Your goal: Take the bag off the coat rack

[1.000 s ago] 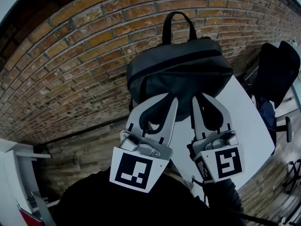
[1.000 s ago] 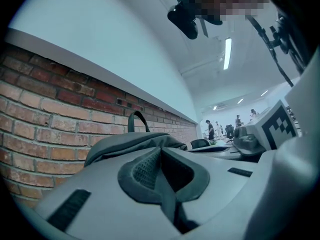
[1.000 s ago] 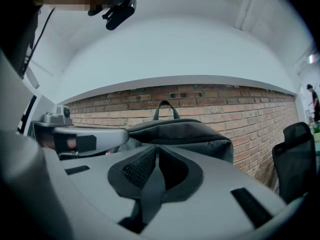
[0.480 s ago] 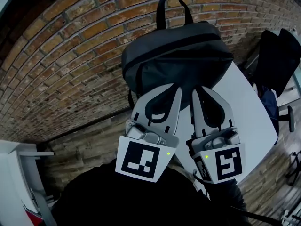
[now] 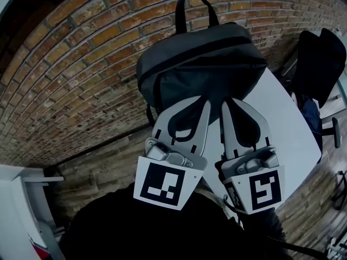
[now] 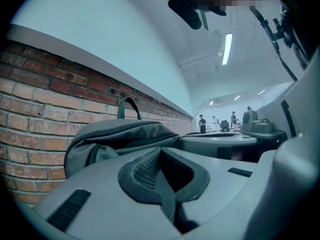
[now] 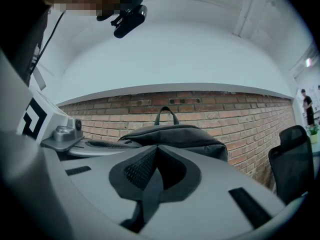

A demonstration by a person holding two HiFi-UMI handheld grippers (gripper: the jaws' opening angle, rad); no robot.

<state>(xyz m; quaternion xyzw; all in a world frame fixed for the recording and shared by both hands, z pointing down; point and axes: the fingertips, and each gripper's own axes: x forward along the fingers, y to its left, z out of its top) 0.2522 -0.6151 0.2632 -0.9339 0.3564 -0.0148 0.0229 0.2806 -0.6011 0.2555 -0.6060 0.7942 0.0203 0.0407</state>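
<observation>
Here, both hand-held grippers (image 5: 204,104) (image 5: 225,103) closed, backpack (image 5: 206,64) on table (image 5: 287,140) ahead, brick wall (image 5: 81,75) behind.

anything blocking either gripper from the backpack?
Nothing visible. The left gripper and right gripper, both shut, point straight at the backpack lying on the white table; neither gripper view shows anything in between.

Matt dark-grey woven cloth on the bag (image 5: 200,64), with a flat black webbing handle (image 5: 178,15). Rough red brick and gritty mortar on the wall (image 5: 81,64). Smooth, matt white table (image 5: 287,137). Smooth pale-grey plastic on the left gripper (image 5: 187,110) and right gripper (image 5: 238,106), with dark, ribbed, rubbery-looking pads (image 7: 137,171) inside.
</observation>
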